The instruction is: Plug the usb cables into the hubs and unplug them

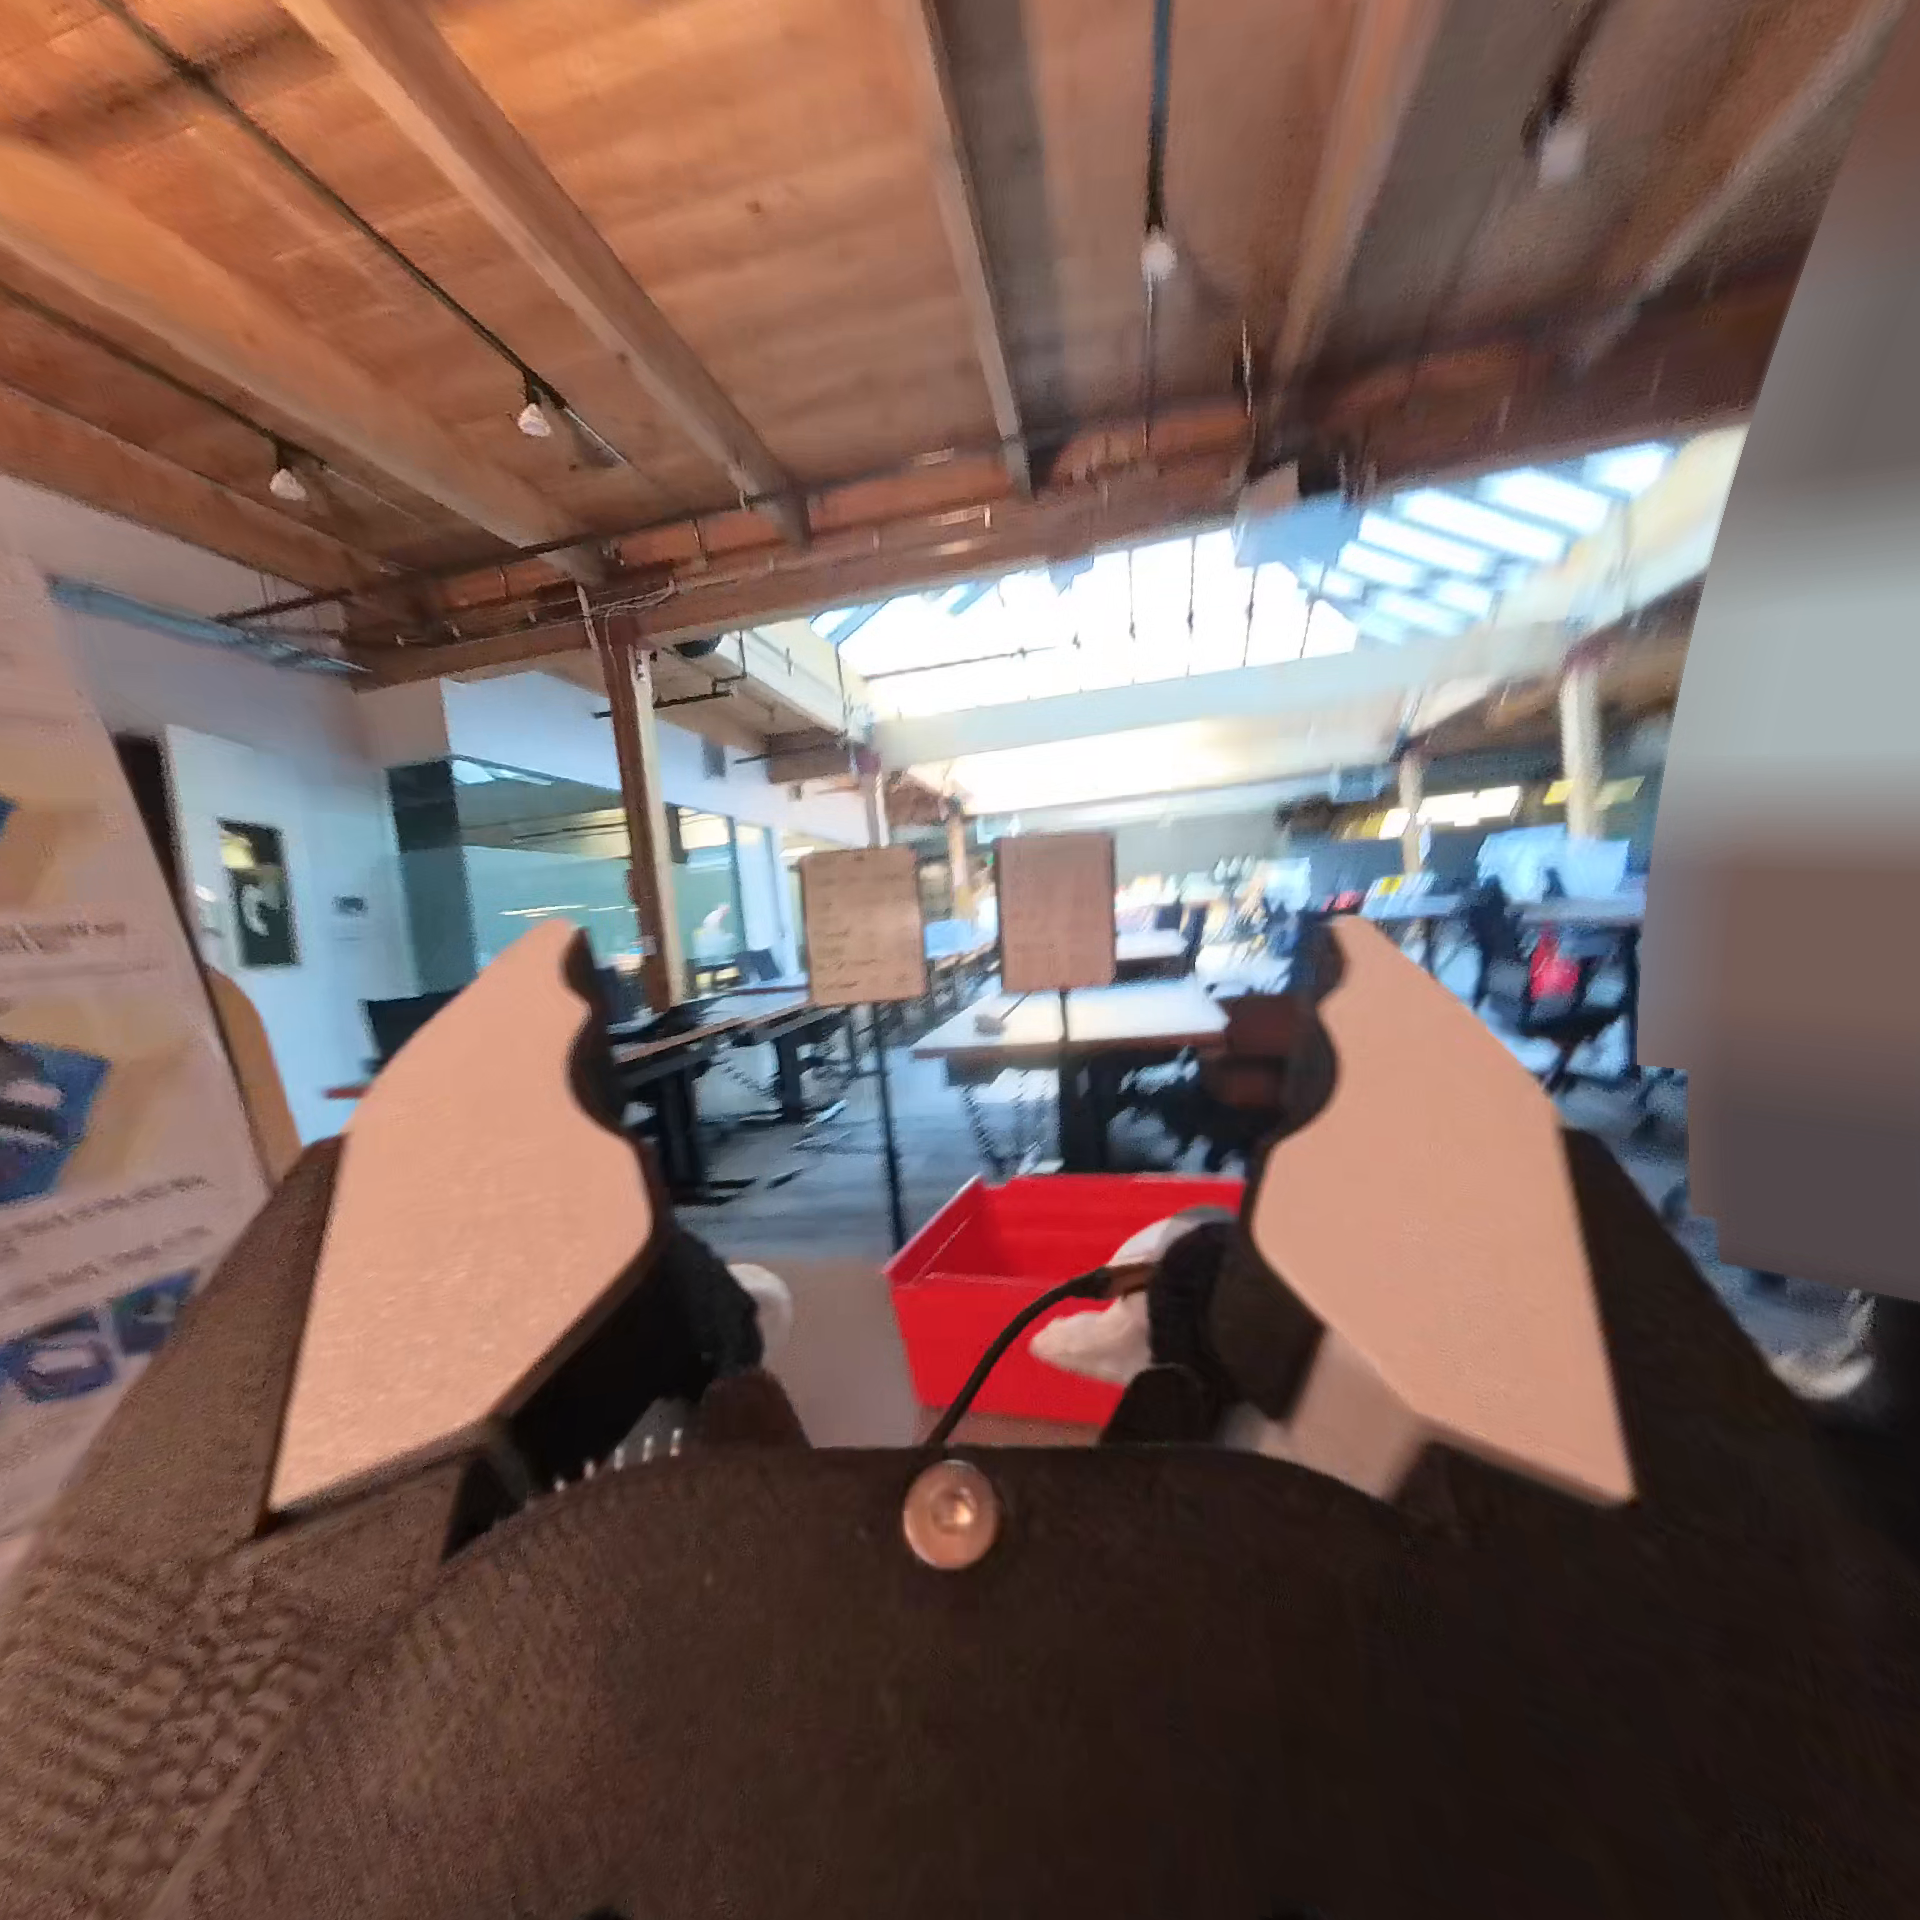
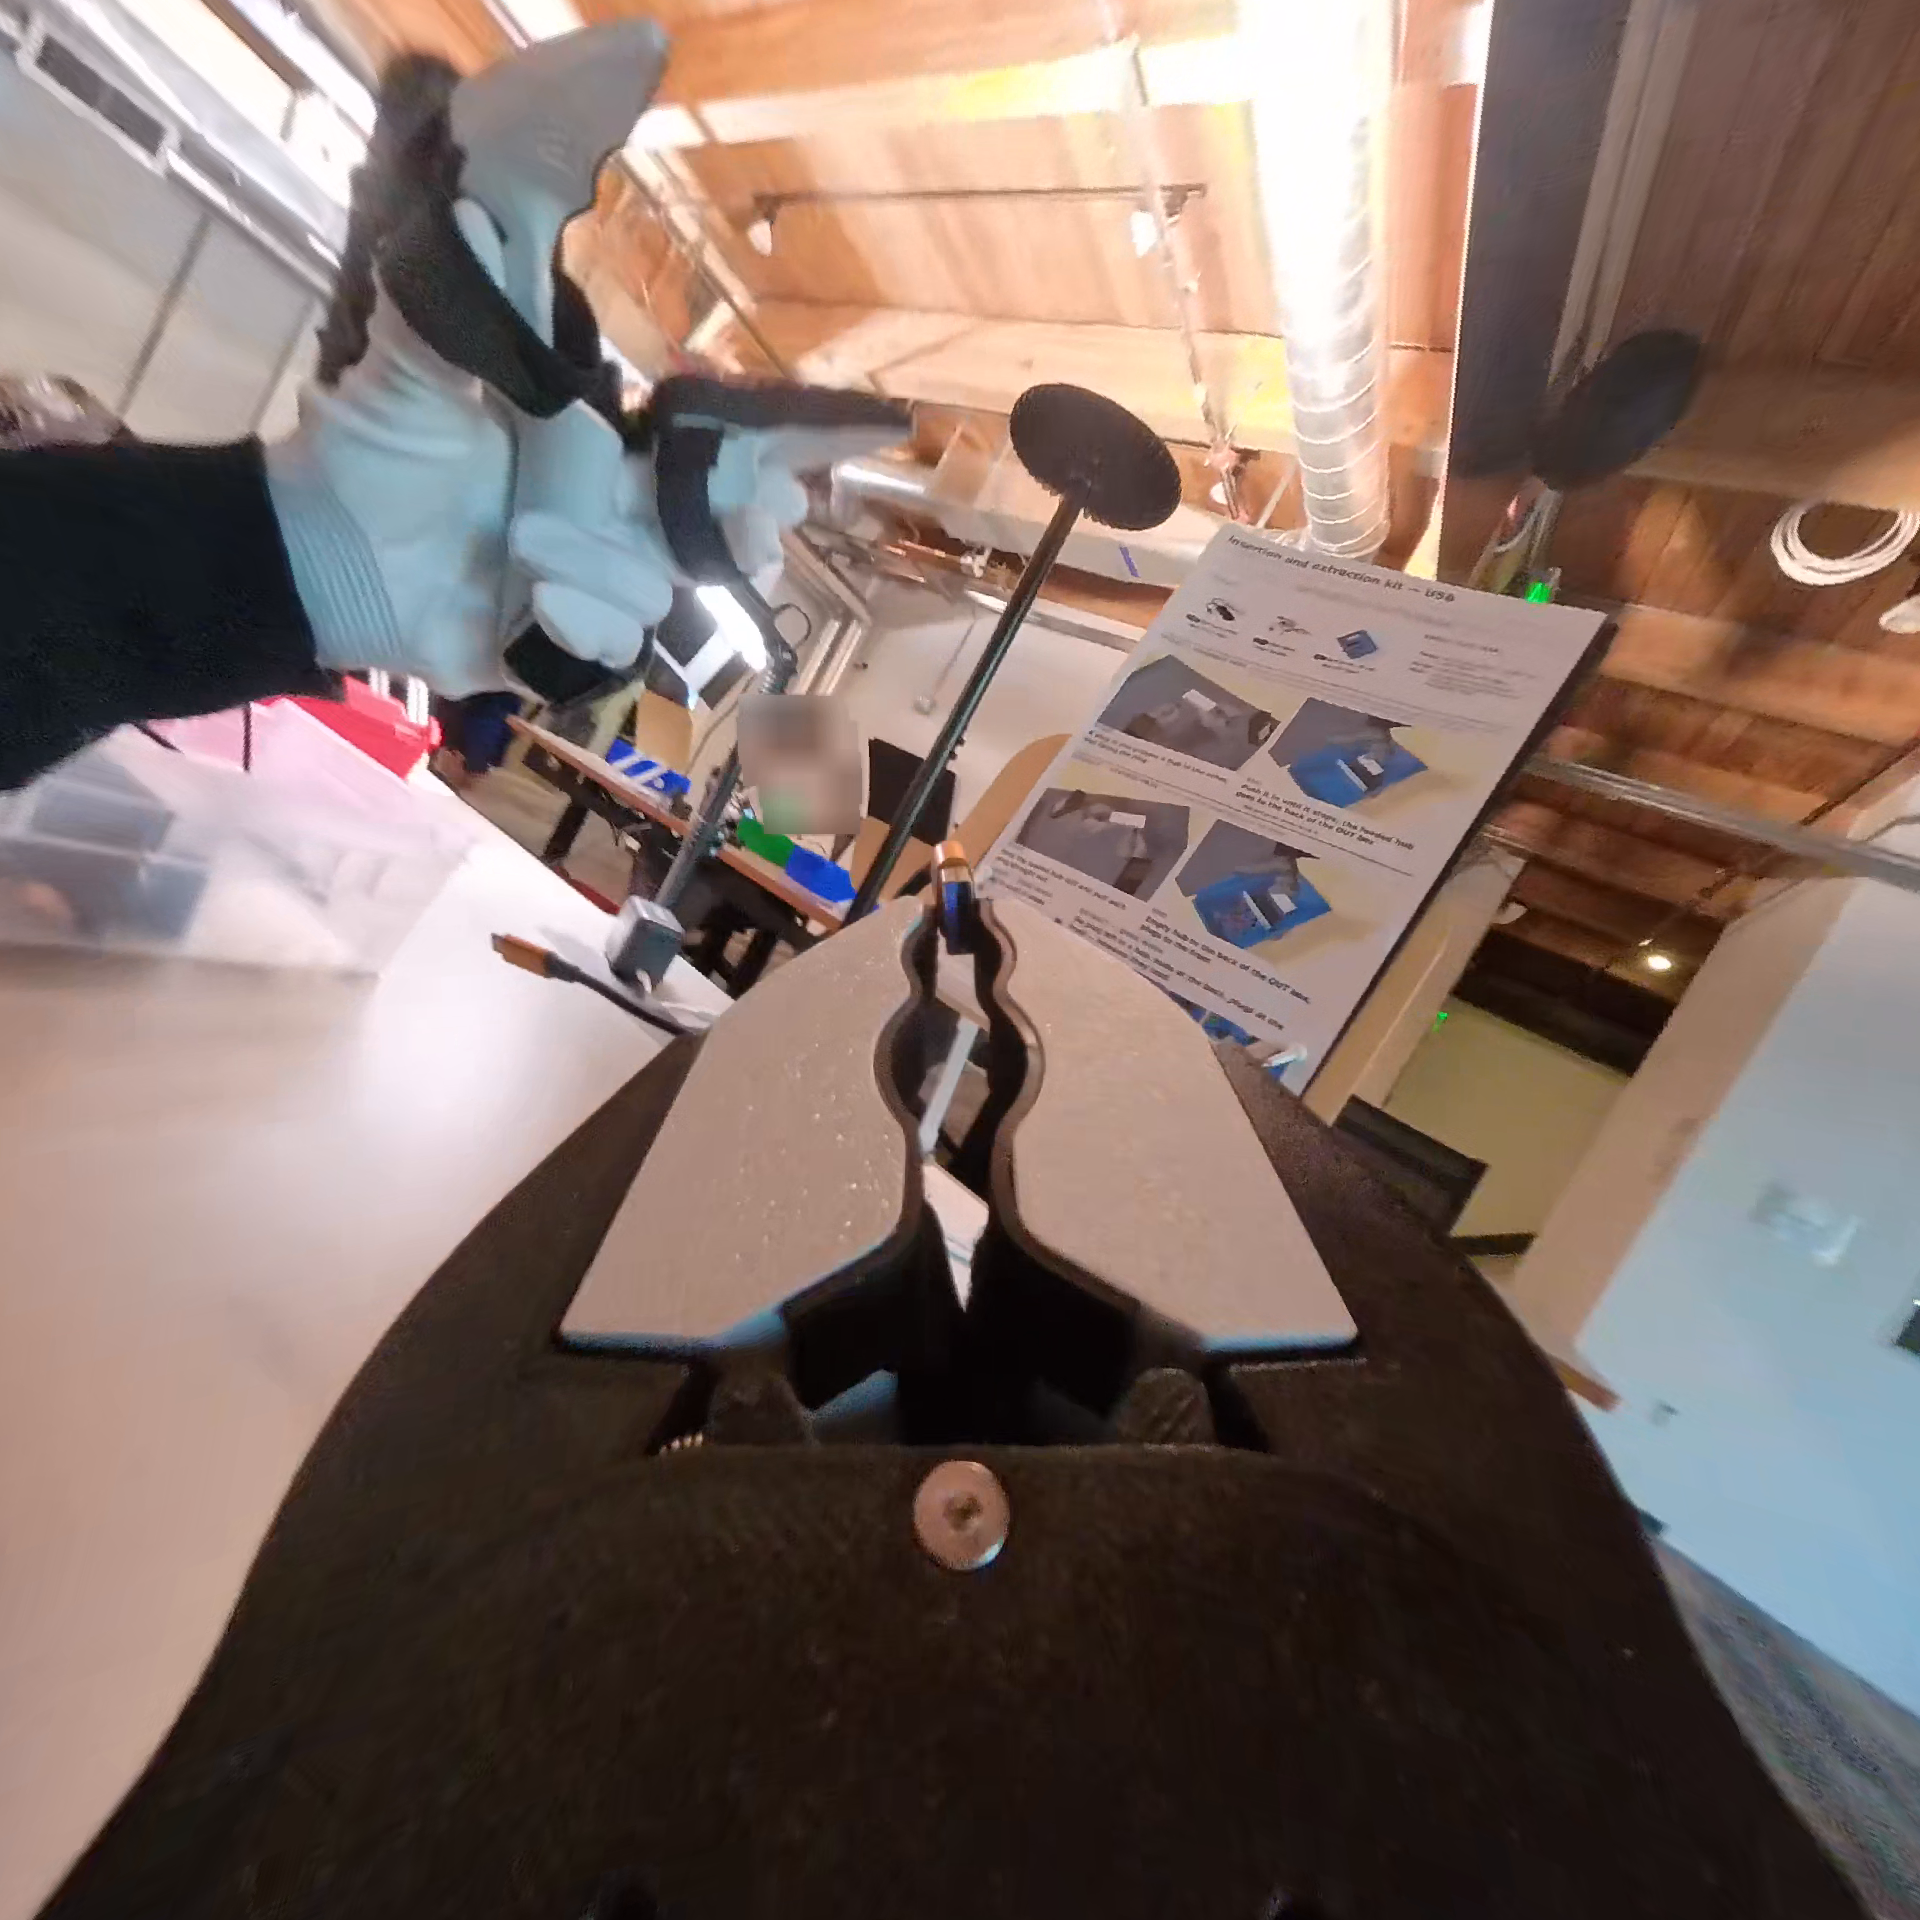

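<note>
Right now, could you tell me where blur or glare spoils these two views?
Left wrist view: motion blur smears the room's right side, skylights blown out; the open left hand-held gripper stays fairly crisp. Right wrist view: gloved hand and table blurred, ceiling glare top right.

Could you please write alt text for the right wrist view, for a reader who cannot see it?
The right tool is shut on a small USB plug with a metal tip, raised above a white table. Upper left, a gloved hand holds the left tool; an instruction board stands behind.
</note>
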Demonstrator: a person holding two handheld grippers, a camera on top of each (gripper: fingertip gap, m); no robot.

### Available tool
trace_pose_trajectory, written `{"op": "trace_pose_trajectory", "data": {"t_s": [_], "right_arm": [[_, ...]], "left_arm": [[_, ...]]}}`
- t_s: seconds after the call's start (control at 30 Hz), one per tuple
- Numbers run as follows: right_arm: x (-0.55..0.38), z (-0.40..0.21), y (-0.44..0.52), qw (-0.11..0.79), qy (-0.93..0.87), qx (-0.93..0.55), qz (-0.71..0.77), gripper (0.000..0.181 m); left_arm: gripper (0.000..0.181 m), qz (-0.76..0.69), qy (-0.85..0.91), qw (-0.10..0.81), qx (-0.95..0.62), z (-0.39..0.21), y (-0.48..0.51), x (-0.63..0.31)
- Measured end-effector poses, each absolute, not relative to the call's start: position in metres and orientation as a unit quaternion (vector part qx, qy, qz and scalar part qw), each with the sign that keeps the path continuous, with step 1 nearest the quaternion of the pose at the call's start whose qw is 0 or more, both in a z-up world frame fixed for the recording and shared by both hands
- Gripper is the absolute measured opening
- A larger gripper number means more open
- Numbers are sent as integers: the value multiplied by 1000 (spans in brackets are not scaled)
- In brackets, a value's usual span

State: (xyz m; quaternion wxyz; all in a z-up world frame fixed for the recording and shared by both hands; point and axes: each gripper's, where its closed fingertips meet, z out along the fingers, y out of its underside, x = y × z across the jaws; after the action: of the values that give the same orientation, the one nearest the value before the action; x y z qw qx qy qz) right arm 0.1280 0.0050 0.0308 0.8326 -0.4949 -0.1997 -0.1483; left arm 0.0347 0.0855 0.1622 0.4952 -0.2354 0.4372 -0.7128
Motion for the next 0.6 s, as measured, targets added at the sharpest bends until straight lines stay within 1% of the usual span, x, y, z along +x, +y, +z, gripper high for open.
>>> {"op": "trace_pose_trajectory", "data": {"t_s": [0.03, 0.1, 0.13, 0.23, 0.27, 0.33, 0.37, 0.4, 0.43, 0.47, 0.53, 0.6], "right_arm": [[128, 32, 4, 837, -194, -492, -137, 6], [129, 33, 3, 845, -186, -489, -113, 6], [129, 35, 2, 849, -181, -487, -101, 6], [135, 38, -1, 859, -158, -482, -71, 6], [138, 39, -1, 862, -147, -481, -60, 6], [144, 38, -1, 866, -125, -482, -32, 6], [147, 37, 0, 868, -113, -483, -17, 6], [149, 36, 1, 869, -103, -485, -1, 6], [152, 34, 2, 869, -92, -486, 13, 6], [154, 32, 3, 869, -82, -488, 26, 6], [158, 29, 5, 868, -66, -490, 49, 6], [162, 25, 7, 865, -56, -494, 62, 6]], "left_arm": [[133, -733, 420, 476, -244, 164, 92, 33], [140, -757, 398, 456, -246, 164, 100, 31], [142, -765, 387, 451, -249, 164, 104, 31], [140, -787, 344, 446, -252, 170, 114, 28], [134, -794, 317, 452, -253, 173, 121, 25], [113, -816, 266, 456, -237, 179, 130, 14], [109, -830, 248, 450, -216, 183, 130, 8], [103, -843, 240, 440, -195, 186, 128, 2], [91, -851, 240, 432, -176, 188, 124, -3], [83, -855, 241, 430, -162, 190, 121, -6], [74, -849, 250, 441, -152, 191, 116, -8], [73, -835, 261, 458, -160, 190, 113, -5]]}}
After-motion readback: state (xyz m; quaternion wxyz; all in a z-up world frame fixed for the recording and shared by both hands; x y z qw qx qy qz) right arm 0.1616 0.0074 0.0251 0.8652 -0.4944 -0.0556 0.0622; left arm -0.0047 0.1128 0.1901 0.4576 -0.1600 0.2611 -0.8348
